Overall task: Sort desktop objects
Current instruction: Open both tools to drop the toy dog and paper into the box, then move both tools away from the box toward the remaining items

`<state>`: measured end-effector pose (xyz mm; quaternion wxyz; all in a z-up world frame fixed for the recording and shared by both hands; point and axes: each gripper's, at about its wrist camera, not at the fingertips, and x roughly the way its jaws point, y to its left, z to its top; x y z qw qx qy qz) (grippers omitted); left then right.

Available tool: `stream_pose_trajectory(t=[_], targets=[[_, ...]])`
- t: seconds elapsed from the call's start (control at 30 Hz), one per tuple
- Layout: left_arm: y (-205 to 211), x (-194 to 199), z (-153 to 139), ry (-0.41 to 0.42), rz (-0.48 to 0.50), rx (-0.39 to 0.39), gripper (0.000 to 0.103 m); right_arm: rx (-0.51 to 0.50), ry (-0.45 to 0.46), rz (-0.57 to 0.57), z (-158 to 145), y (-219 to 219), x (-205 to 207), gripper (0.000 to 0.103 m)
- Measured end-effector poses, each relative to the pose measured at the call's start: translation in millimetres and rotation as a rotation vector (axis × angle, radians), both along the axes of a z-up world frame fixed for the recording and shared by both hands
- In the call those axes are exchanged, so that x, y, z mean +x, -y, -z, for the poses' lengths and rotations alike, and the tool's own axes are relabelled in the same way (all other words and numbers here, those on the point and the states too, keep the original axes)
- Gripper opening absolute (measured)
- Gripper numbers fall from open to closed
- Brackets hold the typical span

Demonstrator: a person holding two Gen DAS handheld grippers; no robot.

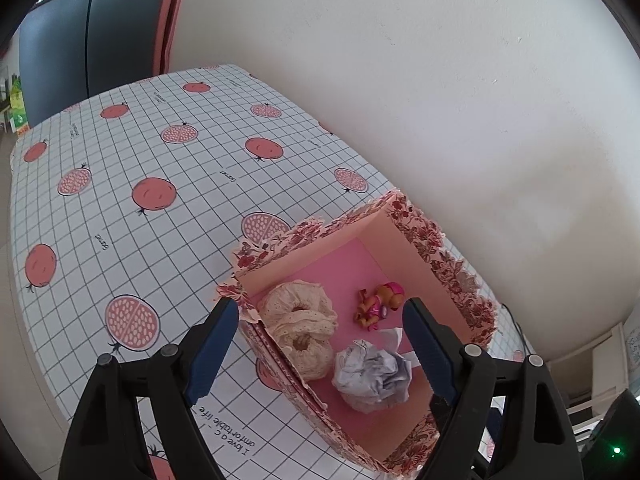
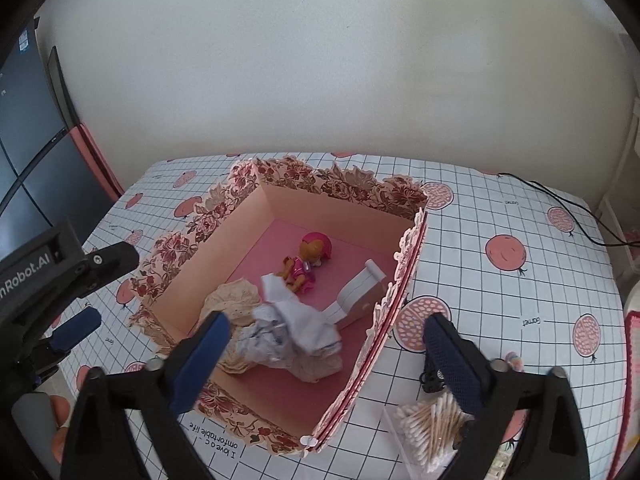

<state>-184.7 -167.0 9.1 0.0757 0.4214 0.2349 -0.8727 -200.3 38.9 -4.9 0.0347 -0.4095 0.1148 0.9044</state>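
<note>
A pink floral-edged box [image 1: 416,256] [image 2: 224,248] stands on the gridded tablecloth. Inside lie a cream lace scrunchie [image 1: 298,312] [image 2: 236,298], a crumpled white paper ball [image 1: 372,376] [image 2: 296,332], a small pink toy pup figure [image 1: 378,304] [image 2: 308,260] and a rolled paper slip [image 2: 356,294]. My left gripper [image 1: 320,308] is open and empty, hovering over the box's near left corner; it also shows at the left edge of the right wrist view [image 2: 80,324]. My right gripper [image 2: 328,328] is open and empty above the box's near right side.
A clear case of cotton swabs [image 2: 430,428] lies on the cloth right of the box, under my right finger. A small black item [image 2: 430,378] sits beside it. A black cable [image 2: 560,204] runs along the far right. A wall backs the table; monitors stand at left.
</note>
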Motion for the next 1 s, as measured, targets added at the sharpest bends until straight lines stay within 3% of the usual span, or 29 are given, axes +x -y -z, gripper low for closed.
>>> stream_pose_trajectory(t=[0.73,0.8,1.0], targets=[[6.0,3.2,-0.4,0.021,-0.062,-0.055,0.093,-0.003,-0.008,0.019,-3.0,-7.8,2.9,0.103],[5.6,3.4,-0.5,0.022,-0.066,-0.064,0.102,-0.004,-0.011,0.019,-3.6,-7.9,3.3,0.103],[5.2,4.1,-2.6,0.018,-0.06,-0.075,0.103,-0.005,-0.009,0.017,-4.8,-8.6,3.9,0.103]])
